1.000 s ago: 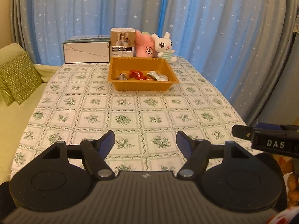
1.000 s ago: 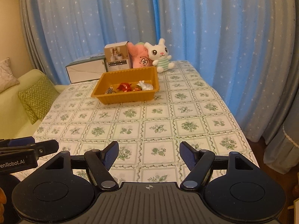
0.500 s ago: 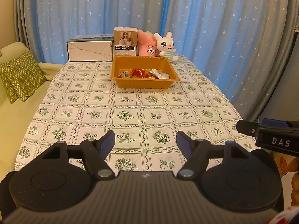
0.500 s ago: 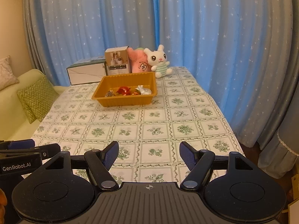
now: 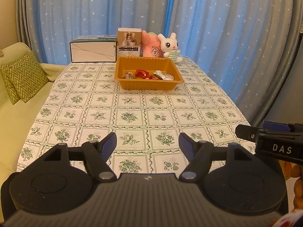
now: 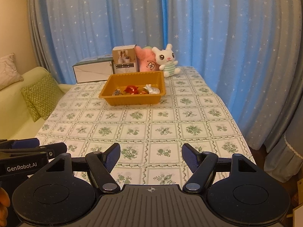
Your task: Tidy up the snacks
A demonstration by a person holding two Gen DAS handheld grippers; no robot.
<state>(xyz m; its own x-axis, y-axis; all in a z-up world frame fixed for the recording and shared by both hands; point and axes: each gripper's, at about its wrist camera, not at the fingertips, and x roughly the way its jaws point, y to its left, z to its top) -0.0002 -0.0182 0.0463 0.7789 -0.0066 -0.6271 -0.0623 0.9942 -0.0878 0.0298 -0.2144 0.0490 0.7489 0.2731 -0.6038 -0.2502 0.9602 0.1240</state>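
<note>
The orange tray (image 5: 149,86) sits toward the far end of the counter (image 5: 132,117), just in front of a small carton (image 5: 129,42) and two plush toys. Inside it lie the snacks (image 5: 147,74) — crinkled red wrappers in the middle, a silvery white one to the right, a small pale one to the left. The left hand-held gripper (image 5: 147,144) and the right hand-held gripper (image 6: 151,156) hang over the near edge — both released, jaws wide, nothing between them.
</note>
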